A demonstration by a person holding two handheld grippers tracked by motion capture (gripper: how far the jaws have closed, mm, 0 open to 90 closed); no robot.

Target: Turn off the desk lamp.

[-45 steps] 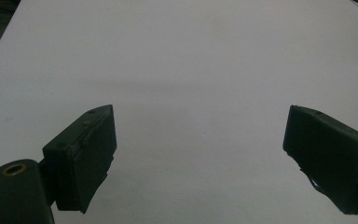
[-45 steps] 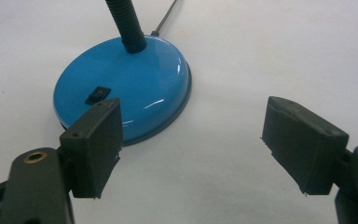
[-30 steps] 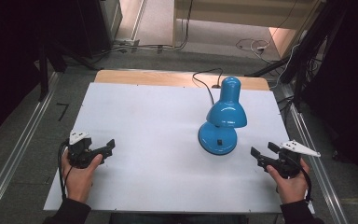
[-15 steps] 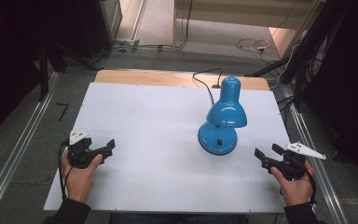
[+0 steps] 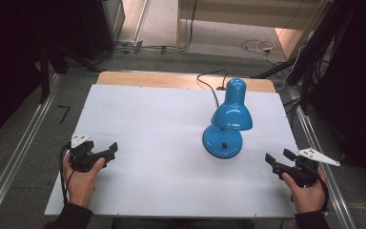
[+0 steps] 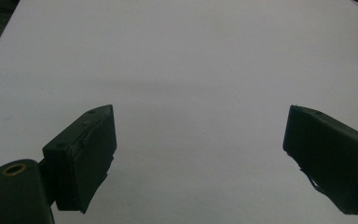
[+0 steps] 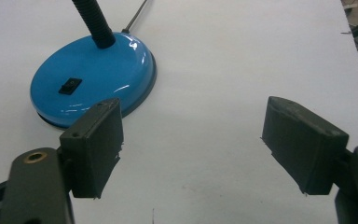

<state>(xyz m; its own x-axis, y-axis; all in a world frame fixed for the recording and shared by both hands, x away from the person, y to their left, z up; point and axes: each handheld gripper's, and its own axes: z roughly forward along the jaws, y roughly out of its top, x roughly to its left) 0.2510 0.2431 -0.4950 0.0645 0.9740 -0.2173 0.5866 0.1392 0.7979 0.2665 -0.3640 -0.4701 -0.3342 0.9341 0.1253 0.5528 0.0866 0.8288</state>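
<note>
Both grippers, left (image 5: pixel 106 151) and right (image 5: pixel 277 161), spread wide, holding nothing; blue lamp (image 5: pixel 225 125) apparently nearer right, over white table (image 5: pixel 143 119).

High view: fixed above the person's side, looking forward and down over the whole table (image 5: pixel 162 119), both hands and the floor beyond. Left gripper view: low and close over bare tabletop (image 6: pixel 191 70), looking out between its jaws. Right gripper view: equally low, facing the lamp (image 7: pixel 93 79) base nearby, shared with the high view.
</note>
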